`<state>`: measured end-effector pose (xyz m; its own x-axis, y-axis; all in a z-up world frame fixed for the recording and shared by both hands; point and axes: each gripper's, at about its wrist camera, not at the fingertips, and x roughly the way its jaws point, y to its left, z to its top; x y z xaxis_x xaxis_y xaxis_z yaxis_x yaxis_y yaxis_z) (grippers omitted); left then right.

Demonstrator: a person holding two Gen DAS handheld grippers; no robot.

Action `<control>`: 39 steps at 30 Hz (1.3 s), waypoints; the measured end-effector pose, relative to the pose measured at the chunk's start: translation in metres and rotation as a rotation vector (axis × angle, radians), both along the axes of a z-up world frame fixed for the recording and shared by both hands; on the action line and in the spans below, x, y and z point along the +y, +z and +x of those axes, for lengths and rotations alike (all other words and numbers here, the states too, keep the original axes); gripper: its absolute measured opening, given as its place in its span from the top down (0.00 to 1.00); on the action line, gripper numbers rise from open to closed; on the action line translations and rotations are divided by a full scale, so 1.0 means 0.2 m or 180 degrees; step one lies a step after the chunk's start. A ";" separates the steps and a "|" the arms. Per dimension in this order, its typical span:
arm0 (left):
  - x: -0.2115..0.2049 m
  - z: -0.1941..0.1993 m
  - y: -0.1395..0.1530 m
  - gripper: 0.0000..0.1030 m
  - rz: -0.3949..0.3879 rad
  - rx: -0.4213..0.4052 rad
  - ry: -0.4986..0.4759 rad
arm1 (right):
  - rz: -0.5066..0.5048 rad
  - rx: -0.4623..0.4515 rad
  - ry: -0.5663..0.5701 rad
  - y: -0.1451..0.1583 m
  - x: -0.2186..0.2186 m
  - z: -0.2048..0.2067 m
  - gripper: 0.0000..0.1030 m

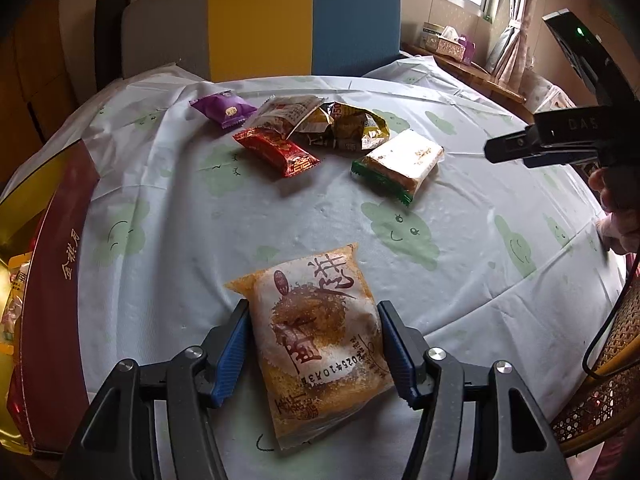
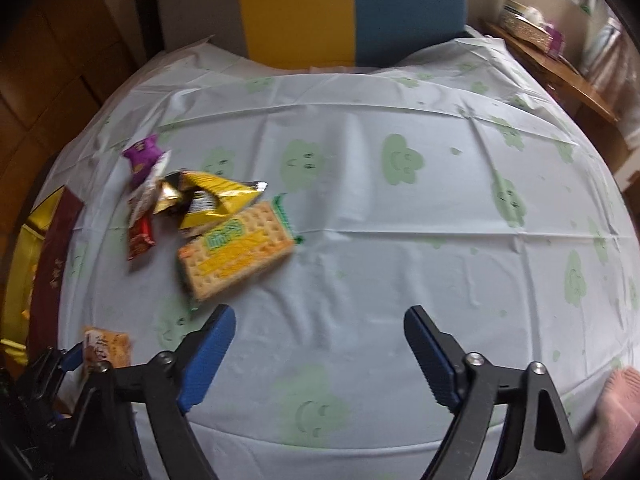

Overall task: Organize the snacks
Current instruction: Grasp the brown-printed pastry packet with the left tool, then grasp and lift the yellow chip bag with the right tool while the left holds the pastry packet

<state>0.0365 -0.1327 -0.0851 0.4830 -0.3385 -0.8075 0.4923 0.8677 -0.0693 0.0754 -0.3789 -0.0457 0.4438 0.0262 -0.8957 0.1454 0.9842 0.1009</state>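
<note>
My left gripper (image 1: 314, 308) is shut on an orange-and-white pastry packet (image 1: 316, 340), its blue pads pressing both long sides; the right wrist view shows this packet (image 2: 106, 350) at its lower left. Further back lie a purple packet (image 1: 224, 108), a red packet (image 1: 276, 150), a white-and-red packet (image 1: 284, 114), a crumpled yellow bag (image 1: 352, 128) and a cracker packet (image 1: 400, 164). My right gripper (image 2: 320, 316) stands open over bare tablecloth, right of the cracker packet (image 2: 236, 252), with nothing between its fingers. A dark-red and gold box (image 1: 52, 300) sits at the table's left edge.
A pale tablecloth (image 2: 400, 240) with green smiling clouds covers the round table. A grey, yellow and blue chair back (image 1: 260, 20) stands behind it. A wicker chair (image 1: 600, 380) is at the right, and a wooden shelf with a tissue box (image 1: 452, 44) by the window.
</note>
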 end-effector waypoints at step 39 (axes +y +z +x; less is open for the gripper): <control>0.01 -0.03 0.01 0.38 -0.0181 -0.0026 0.0061 | -0.1101 0.0065 0.1490 -0.22 0.47 0.68 0.01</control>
<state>0.0315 -0.1302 -0.0827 0.4964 -0.3742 -0.7833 0.4764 0.8718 -0.1146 0.2119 -0.2854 -0.0890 0.4379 -0.0802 -0.8954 -0.3145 0.9194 -0.2361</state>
